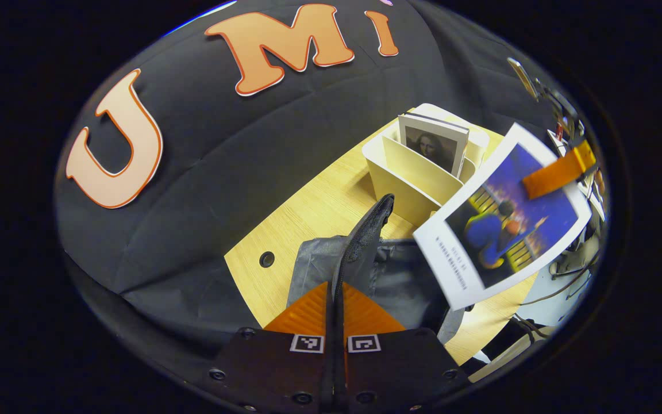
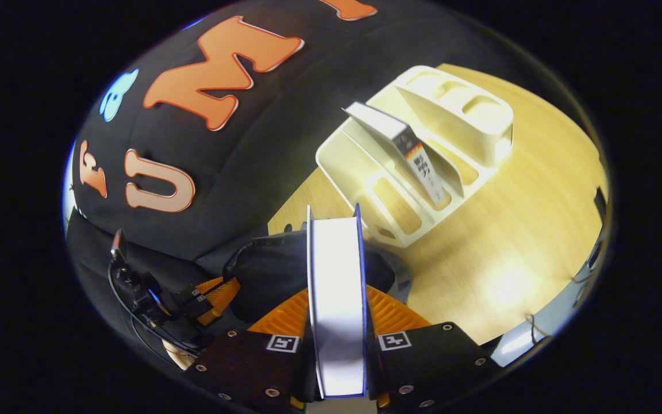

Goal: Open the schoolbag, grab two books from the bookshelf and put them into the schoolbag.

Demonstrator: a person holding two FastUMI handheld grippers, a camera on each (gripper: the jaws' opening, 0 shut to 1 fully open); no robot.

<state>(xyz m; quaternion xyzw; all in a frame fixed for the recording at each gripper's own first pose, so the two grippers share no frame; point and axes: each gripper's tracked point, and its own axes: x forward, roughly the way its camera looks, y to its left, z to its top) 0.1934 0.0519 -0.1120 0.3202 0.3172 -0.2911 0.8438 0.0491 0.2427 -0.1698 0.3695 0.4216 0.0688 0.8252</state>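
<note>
In the left gripper view my left gripper (image 1: 335,287) is shut on the black zipper edge of the grey schoolbag (image 1: 405,270), holding that flap (image 1: 368,227) upright. A blue-covered book (image 1: 503,215) hangs tilted over the bag's right side, pinched by the right gripper (image 1: 558,172). In the right gripper view my right gripper (image 2: 337,299) is shut on this book (image 2: 337,270), seen edge-on, above the dark schoolbag (image 2: 268,270). The left gripper (image 2: 210,299) shows at lower left. The cream bookshelf (image 1: 408,178) (image 2: 463,126) holds one leaning book (image 1: 433,142) (image 2: 405,149).
The wooden table (image 2: 509,241) carries the bag and the shelf, with bare wood to the right of the shelf. A round cable hole (image 1: 266,259) lies in the table left of the bag. Cables and gear (image 1: 572,259) hang off the table's right edge.
</note>
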